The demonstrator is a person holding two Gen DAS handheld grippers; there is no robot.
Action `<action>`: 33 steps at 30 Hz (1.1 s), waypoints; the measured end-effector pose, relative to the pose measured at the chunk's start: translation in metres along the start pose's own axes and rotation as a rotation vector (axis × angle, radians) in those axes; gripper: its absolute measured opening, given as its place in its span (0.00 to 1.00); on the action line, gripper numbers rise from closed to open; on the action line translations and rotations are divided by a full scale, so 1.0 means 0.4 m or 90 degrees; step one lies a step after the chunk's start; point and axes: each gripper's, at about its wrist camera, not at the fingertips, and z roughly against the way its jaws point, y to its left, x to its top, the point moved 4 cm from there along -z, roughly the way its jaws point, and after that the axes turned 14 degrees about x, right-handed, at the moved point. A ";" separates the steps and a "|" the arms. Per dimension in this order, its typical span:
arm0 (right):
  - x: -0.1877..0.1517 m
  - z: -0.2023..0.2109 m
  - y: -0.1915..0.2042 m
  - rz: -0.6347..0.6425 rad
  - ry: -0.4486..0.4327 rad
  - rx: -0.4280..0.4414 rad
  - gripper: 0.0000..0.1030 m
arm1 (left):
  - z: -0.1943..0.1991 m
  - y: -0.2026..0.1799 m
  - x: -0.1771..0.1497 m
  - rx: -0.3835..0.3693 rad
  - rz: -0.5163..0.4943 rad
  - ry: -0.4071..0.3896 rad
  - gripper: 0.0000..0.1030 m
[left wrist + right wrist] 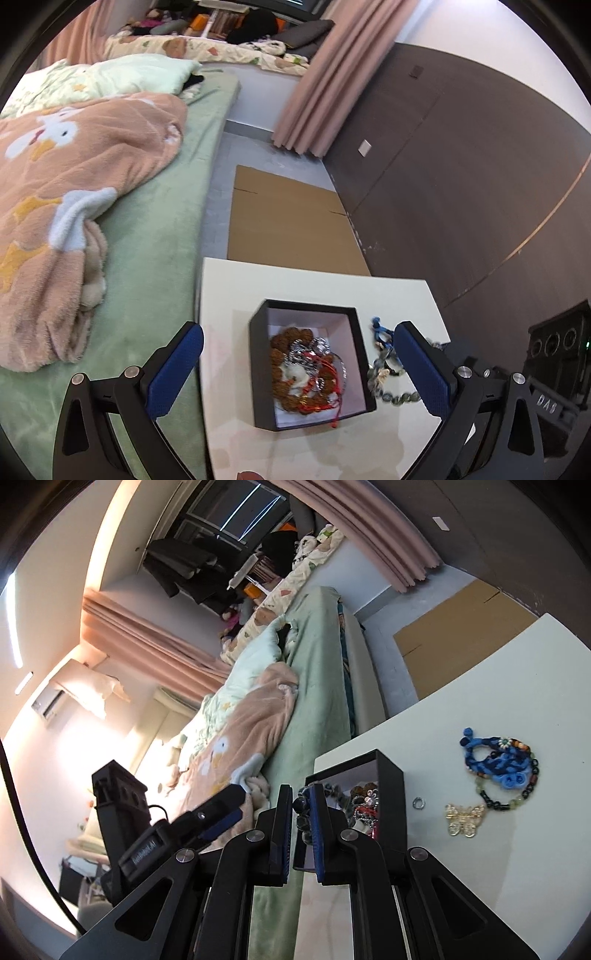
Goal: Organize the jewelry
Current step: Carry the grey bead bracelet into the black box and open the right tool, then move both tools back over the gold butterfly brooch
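A black box (258,369) with a white inside sits on the white table (229,295). It holds a brown bead bracelet (280,341), silver chains and red cord. My left gripper (299,358) is open, its fingers either side of the box, above it. My right gripper (301,812) is shut on a dark bead bracelet (301,821) at the box's (391,775) near wall. On the table to the right lie a blue knotted bracelet (498,760), a green-and-black bead bracelet (517,801), a gold butterfly clip (463,818) and a small ring (418,803).
A bed with a green sheet (155,229) and a peach blanket (74,177) runs along the table's left. Flat cardboard (288,218) lies on the floor beyond the table. A brown wall panel (461,166) stands at the right. A black device (557,350) sits at the far right.
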 end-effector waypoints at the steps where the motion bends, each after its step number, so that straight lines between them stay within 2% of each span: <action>1: -0.003 -0.011 0.001 0.004 0.001 -0.009 0.11 | 0.002 0.008 0.003 0.000 0.004 -0.002 1.00; 6: -0.015 -0.056 0.008 0.052 0.008 -0.083 0.11 | 0.011 0.027 0.012 0.001 0.013 -0.009 1.00; 8: -0.022 -0.077 0.002 0.041 0.024 -0.067 0.11 | 0.012 0.032 0.015 0.000 0.015 -0.009 1.00; 13: -0.033 -0.117 -0.002 -0.013 0.079 0.025 0.14 | 0.015 0.051 0.019 0.001 0.023 -0.010 1.00; 14: -0.033 -0.113 -0.006 -0.015 0.077 0.026 0.24 | 0.016 0.053 0.020 0.002 0.024 -0.011 1.00; 15: -0.031 -0.106 -0.010 -0.016 0.068 0.019 0.43 | 0.016 0.056 0.021 0.003 0.025 -0.011 1.00; 17: -0.023 -0.082 -0.018 -0.016 0.040 0.000 0.62 | 0.017 0.056 0.021 0.002 0.025 -0.012 1.00; 22: -0.005 -0.024 -0.048 -0.045 0.018 -0.020 0.66 | 0.020 0.035 0.014 -0.004 0.008 -0.012 1.00; 24: 0.003 -0.002 -0.056 -0.051 0.008 -0.033 0.83 | 0.019 0.023 0.010 -0.005 -0.001 -0.012 1.00; 25: 0.005 0.012 -0.062 -0.054 0.004 -0.039 0.86 | 0.019 0.015 0.006 -0.007 -0.007 -0.012 1.00; 28: 0.011 0.052 -0.079 -0.061 -0.005 -0.062 0.88 | 0.020 -0.008 -0.004 -0.001 -0.025 -0.013 1.00; 33: 0.013 0.111 -0.115 -0.061 -0.006 -0.139 0.88 | 0.010 -0.078 -0.034 -0.004 -0.067 -0.004 1.00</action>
